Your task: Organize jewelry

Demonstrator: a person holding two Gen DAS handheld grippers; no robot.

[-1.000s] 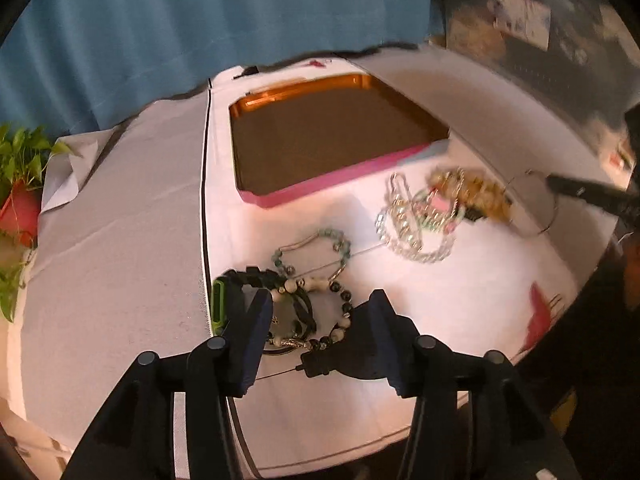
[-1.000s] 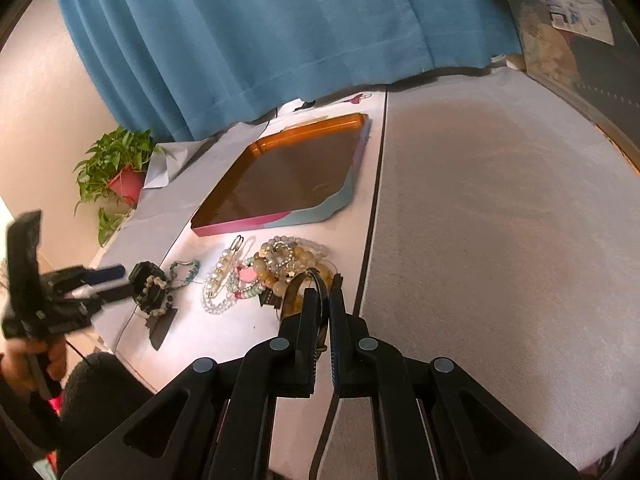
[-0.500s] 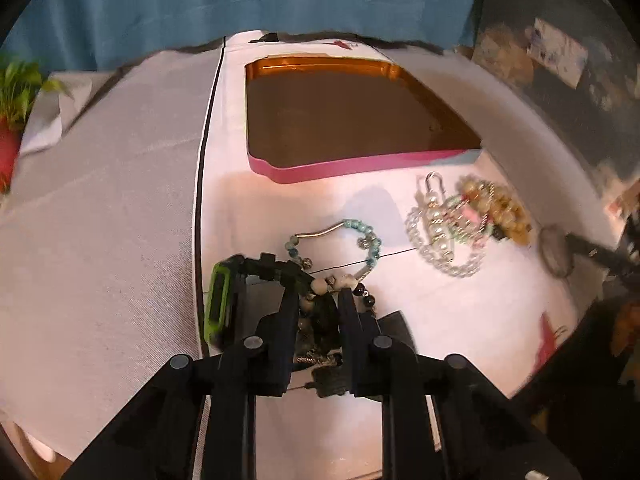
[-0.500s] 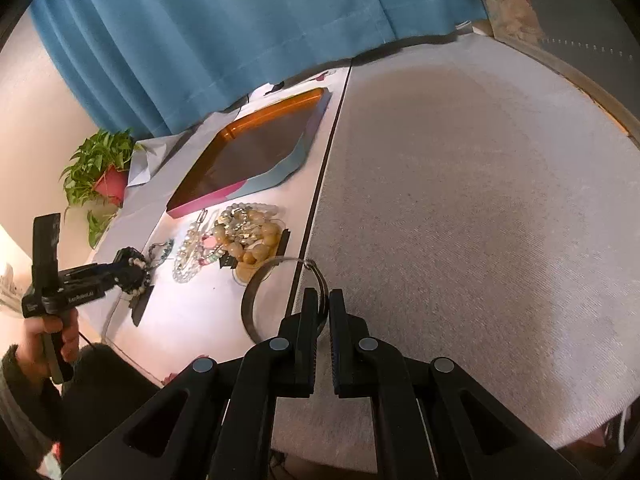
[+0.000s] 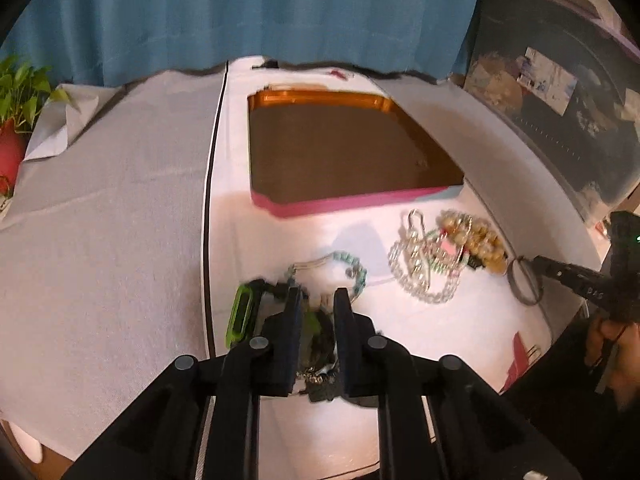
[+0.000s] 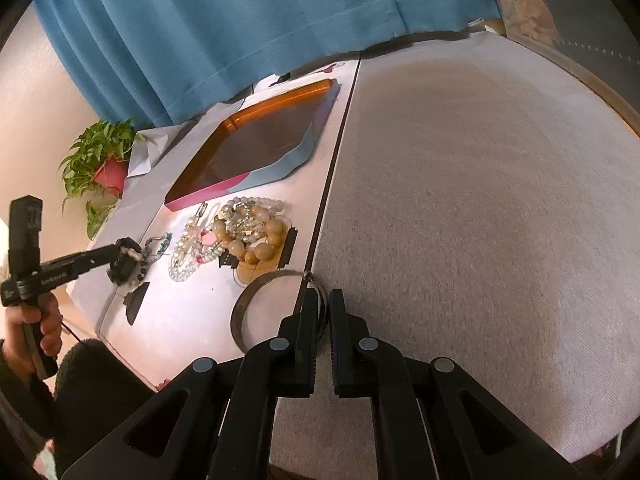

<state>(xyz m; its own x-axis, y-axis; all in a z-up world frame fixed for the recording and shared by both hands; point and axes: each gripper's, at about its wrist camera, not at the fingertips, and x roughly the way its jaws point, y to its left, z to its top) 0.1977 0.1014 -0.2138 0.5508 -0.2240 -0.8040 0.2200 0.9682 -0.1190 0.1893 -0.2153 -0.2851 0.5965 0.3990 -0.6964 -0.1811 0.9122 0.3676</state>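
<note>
My left gripper (image 5: 318, 296) has its jaws closing, with a dark beaded bracelet bundle (image 5: 318, 332) pinched between the pads. A green watch band (image 5: 242, 316) hangs off the bundle's left side. In the right wrist view the same left gripper (image 6: 116, 251) carries the bundle (image 6: 125, 267) at its tip. My right gripper (image 6: 323, 300) is shut on a thin metal bangle (image 6: 237, 314), held near the white strip's seam. A turquoise bracelet (image 5: 354, 266) and a pile of bead and chain jewelry (image 5: 444, 252) lie before the orange-and-pink tray (image 5: 344, 205), whose brown floor is bare.
Grey cloth (image 6: 480, 200) covers the table on both sides of the white strip. A black tag (image 6: 136, 302) lies by the near edge. A potted plant (image 6: 100, 160) stands at the far left, under the blue curtain (image 6: 240, 20). A person's hand (image 6: 36, 320) grips the left handle.
The left jaws have come together around the dark bracelet bundle and the gripper has rolled. The right gripper has drawn the bangle away from the jewelry pile toward the near edge.
</note>
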